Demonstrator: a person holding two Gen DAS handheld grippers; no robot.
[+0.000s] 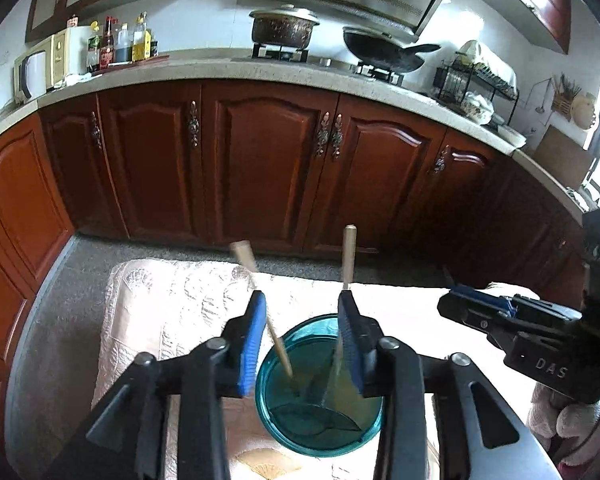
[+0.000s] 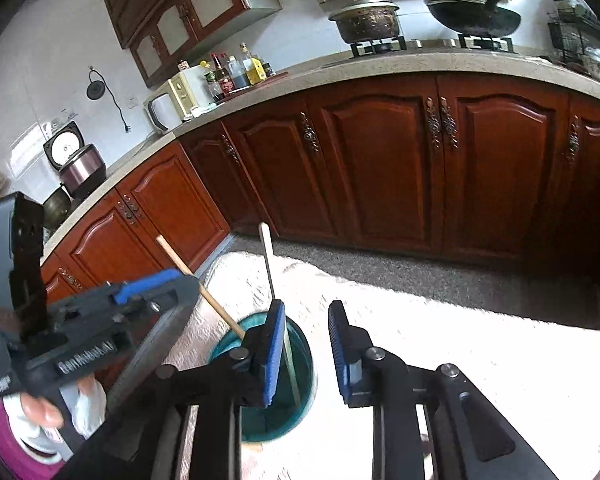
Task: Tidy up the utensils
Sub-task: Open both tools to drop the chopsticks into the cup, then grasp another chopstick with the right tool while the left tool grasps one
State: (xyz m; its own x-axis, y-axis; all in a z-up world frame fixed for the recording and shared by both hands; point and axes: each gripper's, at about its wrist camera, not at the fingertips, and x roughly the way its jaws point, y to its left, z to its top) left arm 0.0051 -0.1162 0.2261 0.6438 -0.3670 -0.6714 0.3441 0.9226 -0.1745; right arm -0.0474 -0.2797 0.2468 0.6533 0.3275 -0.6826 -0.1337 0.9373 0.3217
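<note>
Both claws are open and hold nothing, the left claw (image 1: 302,336) above the teal cup (image 1: 320,384) near the worktop's (image 2: 440,340) near edge, so its pads could knock a leaning chopstick (image 1: 260,300) and tip the cup, while the right claw (image 2: 304,344) waits beside it

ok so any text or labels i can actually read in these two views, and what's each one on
"DAS" on the black body of the right claw, seen from the left wrist view.
Raised lettering on the left claw body in the right wrist view: too blurred to read.
Labels on the sauce bottles on the counter: too small to read.
Nothing else is readable.
</note>
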